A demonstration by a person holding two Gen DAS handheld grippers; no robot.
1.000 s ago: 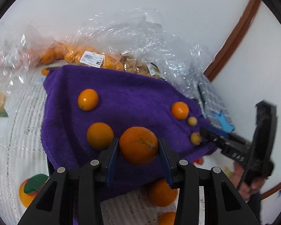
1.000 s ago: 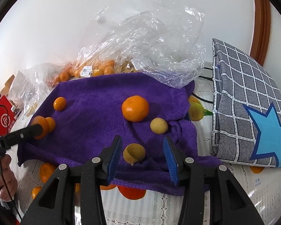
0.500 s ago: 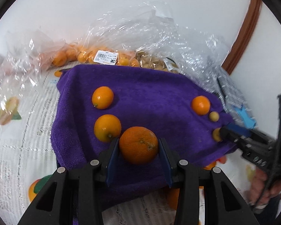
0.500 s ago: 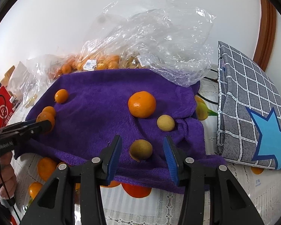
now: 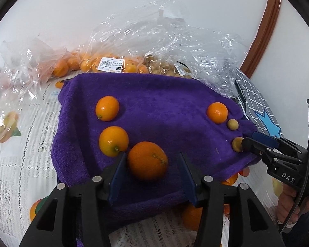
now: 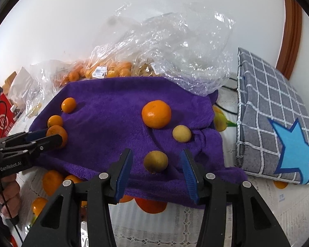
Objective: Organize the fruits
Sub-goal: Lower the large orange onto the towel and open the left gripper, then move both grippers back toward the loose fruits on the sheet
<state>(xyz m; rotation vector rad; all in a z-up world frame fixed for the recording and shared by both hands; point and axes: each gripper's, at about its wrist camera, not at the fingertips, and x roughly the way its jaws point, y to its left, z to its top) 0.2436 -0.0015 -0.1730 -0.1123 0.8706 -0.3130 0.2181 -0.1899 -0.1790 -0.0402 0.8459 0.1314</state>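
Note:
A purple towel [image 5: 164, 103] holds several fruits. My left gripper [image 5: 152, 175] is open; a large orange [image 5: 147, 160] lies on the towel between its fingers, touching neither clearly. Two small oranges [image 5: 113, 141] [image 5: 107, 108] lie to its left. At the right lie another orange [image 5: 217, 112] and two small yellow-brown fruits [image 5: 232, 124]. My right gripper [image 6: 156, 169] is open around a yellow-brown fruit [image 6: 155, 161] resting on the towel [image 6: 113, 123]. Beyond it lie a pale round fruit [image 6: 181, 133] and an orange [image 6: 156, 114]. The left gripper shows in the right wrist view [image 6: 41, 140].
Clear plastic bags [image 5: 154, 47] with oranges and small brown fruits lie behind the towel by the white wall. A grey checked cushion with a blue star [image 6: 278, 123] lies at the right. More oranges [image 6: 51, 182] lie under the towel's front edge on the patterned tablecloth.
My left gripper has opened and let go of the large orange, which now rests on the towel. My right gripper stays open around the yellow-brown fruit.

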